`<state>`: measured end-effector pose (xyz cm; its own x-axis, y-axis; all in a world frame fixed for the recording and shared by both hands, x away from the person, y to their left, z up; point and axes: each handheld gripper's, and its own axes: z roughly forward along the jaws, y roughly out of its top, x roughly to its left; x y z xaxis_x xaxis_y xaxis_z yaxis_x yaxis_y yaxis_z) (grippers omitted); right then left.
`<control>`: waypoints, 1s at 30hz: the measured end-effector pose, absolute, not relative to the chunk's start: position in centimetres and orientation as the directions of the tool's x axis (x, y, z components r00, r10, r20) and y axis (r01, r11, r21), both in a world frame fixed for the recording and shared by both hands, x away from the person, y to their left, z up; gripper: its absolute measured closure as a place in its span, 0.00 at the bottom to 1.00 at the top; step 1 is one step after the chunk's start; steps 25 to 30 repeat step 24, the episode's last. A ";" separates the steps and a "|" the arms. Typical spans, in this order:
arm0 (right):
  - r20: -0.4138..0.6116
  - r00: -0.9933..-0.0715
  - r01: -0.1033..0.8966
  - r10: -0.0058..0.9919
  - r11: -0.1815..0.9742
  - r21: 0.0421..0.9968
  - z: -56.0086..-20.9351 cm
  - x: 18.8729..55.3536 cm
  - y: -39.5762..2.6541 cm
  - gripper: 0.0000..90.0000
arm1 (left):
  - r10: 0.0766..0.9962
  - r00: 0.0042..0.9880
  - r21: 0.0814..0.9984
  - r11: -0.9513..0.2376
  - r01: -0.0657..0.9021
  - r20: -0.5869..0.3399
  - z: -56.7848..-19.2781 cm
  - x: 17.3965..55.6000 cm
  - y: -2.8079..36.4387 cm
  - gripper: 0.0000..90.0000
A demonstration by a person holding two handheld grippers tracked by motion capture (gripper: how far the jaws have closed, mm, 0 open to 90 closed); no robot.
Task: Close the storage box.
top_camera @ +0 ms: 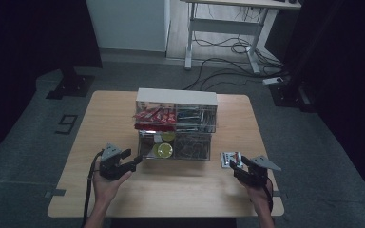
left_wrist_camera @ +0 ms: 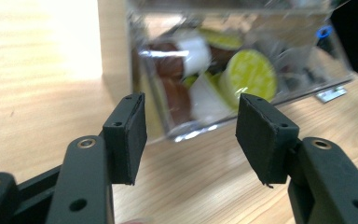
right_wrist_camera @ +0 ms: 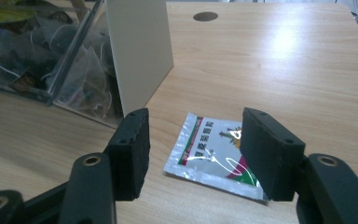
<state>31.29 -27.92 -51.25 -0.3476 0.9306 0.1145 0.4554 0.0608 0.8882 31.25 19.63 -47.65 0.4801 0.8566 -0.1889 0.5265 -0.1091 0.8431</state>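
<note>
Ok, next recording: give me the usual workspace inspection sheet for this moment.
Surface: light wooden table, bare around the organizer.
Job's things: clear drawer organizer at centre, holding red packets in the upper left drawer and yellow-lidded capsules in the lower left; foil sachet lying flat on the table to its right.
Clutter: nothing seen.
Grippers: left claw open, pointing at the lower left drawer; right claw open, just short of the sachet; both hold nothing.
Cables: loose cables on the floor under a far desk.
Surroundings: grey floor, dark curtains, white desk behind.
</note>
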 end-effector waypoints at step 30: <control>0.096 -0.356 0.496 0.929 0.101 0.863 -53.1 30.5 -28.8 0.40 | 0.894 0.429 0.790 -0.167 0.590 -0.131 -51.2 31.7 20.7 0.46</control>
